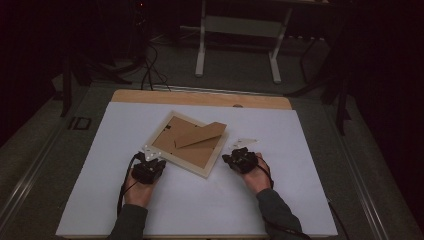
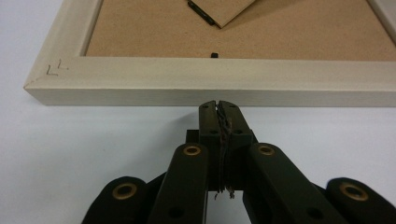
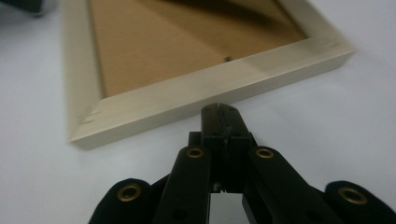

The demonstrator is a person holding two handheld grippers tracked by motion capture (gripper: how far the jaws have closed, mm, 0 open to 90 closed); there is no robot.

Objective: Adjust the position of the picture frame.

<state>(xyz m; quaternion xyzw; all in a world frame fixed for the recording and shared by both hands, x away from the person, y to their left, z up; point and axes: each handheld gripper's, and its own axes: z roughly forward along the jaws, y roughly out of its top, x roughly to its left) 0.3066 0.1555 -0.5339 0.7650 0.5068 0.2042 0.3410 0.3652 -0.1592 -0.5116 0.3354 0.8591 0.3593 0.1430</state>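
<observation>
From the high view, your picture frame (image 1: 192,168) lies face down and turned at an angle near the middle of the table (image 1: 295,190), which is covered by a smooth white sheet. The frame has a pale wooden border and a brown fibreboard back, and its folding stand (image 1: 200,134), a flat brown wedge, rests across that back. Your left hand-held gripper (image 1: 150,162) sits at the frame's near-left edge, and your right hand-held gripper (image 1: 235,155) sits just beside its right corner; both are black, each topped by a grey three-cornered plate.

In the left gripper view, your left hand-held gripper (image 2: 218,105) has its two black jaws pressed together with nothing between them. The tips sit right at the outer face of the frame (image 2: 187,81), a square-edged pale rail with faint grain and a mitred corner at the left. Beyond it lies matte brown board and a corner of the stand (image 2: 229,11).

In the right gripper view, your right hand-held gripper (image 3: 219,109) is likewise closed and empty, just beside the pale rail of the frame (image 3: 205,91), which runs slantwise to a mitred corner
</observation>
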